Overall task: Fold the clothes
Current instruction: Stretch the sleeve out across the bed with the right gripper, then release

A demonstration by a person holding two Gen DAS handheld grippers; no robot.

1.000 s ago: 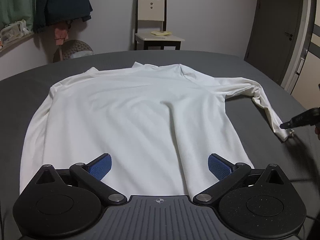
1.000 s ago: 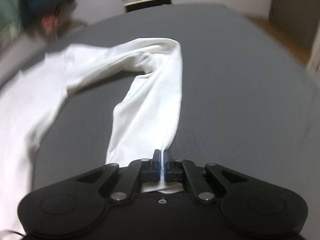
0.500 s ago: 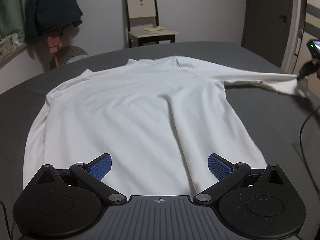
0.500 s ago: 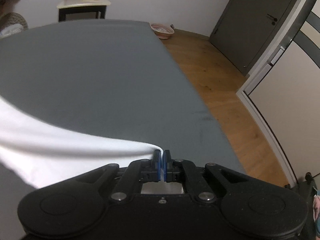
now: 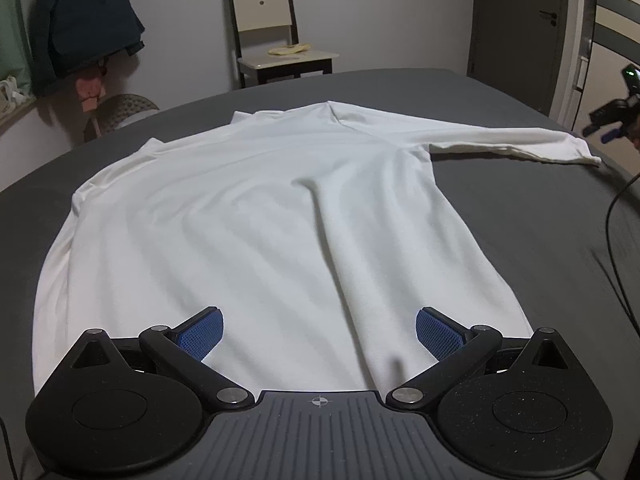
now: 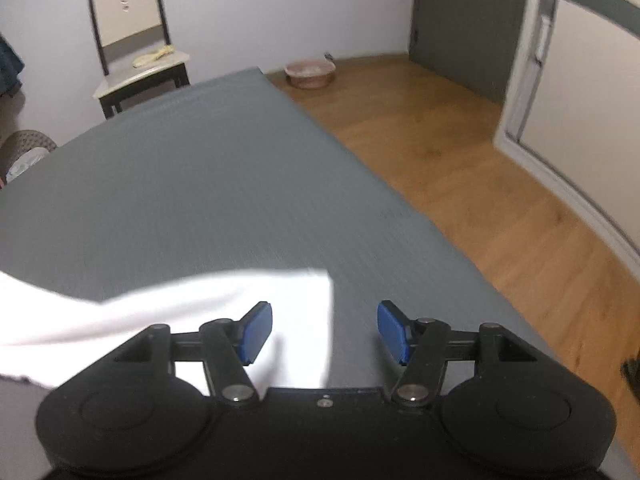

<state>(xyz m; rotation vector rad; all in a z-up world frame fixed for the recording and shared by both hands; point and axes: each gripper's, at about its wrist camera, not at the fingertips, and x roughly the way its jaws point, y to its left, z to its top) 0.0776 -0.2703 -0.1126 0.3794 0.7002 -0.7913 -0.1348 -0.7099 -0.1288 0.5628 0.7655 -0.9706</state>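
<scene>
right gripper (image 6: 325, 330) gapes over blurred sleeve (image 6: 224, 300); shirt hem hidden.

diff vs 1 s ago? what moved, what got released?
The right tongs, shut on the cuff a second ago, pulled the bent sleeve straight out to the side, then opened and let it go; the cuff now lies flat on the grey surface under them. Unchanged: left tongs open over the hem, shirt body spread flat.
</scene>
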